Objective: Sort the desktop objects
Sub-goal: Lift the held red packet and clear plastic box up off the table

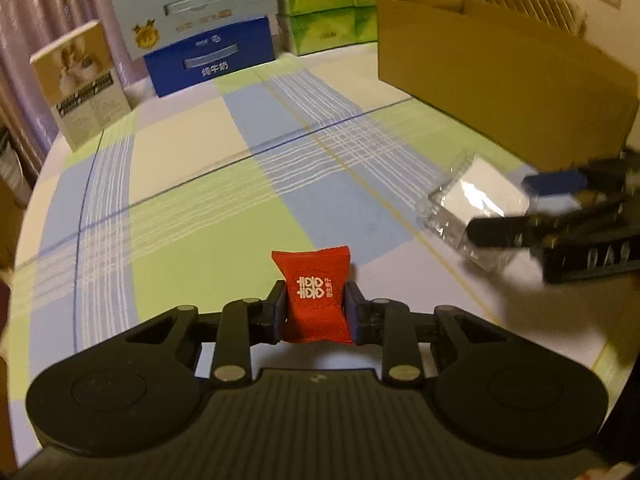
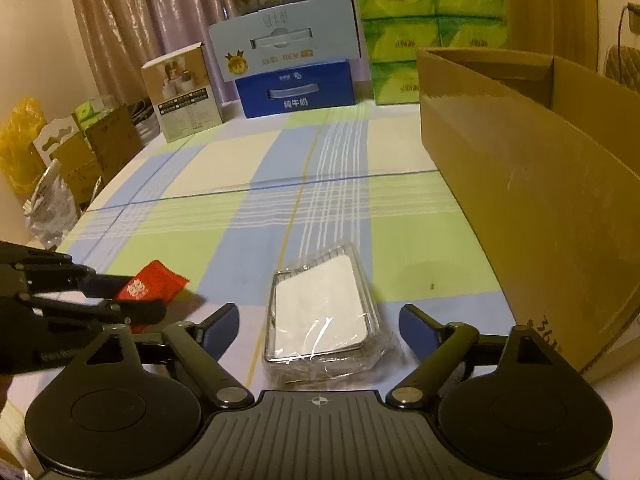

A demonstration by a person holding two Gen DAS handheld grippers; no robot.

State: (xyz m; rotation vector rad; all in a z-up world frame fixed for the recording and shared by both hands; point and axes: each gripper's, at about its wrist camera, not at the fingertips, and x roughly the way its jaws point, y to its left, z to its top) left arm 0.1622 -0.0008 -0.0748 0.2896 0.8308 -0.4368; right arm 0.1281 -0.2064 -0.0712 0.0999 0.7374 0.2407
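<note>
A small red packet [image 1: 316, 296] with white characters sits pinched between the blue pads of my left gripper [image 1: 315, 307], which is shut on it just above the checked tablecloth. The same red packet [image 2: 154, 282] shows at the left of the right wrist view, inside the left gripper [image 2: 120, 296]. A clear-wrapped white square item [image 2: 324, 316] lies flat on the cloth between the wide-apart fingers of my right gripper [image 2: 320, 326], which is open around it. In the left wrist view that wrapped item [image 1: 476, 204] lies at the right with the right gripper [image 1: 524, 204] around it.
A large open cardboard box [image 2: 532, 184] stands at the right. At the table's far edge stand a blue milk carton box [image 2: 294, 88], a pale blue box [image 2: 284, 40] on it, a beige product box [image 2: 182, 92] and green tissue packs [image 2: 428, 28]. Bags and boxes lie beyond the left edge.
</note>
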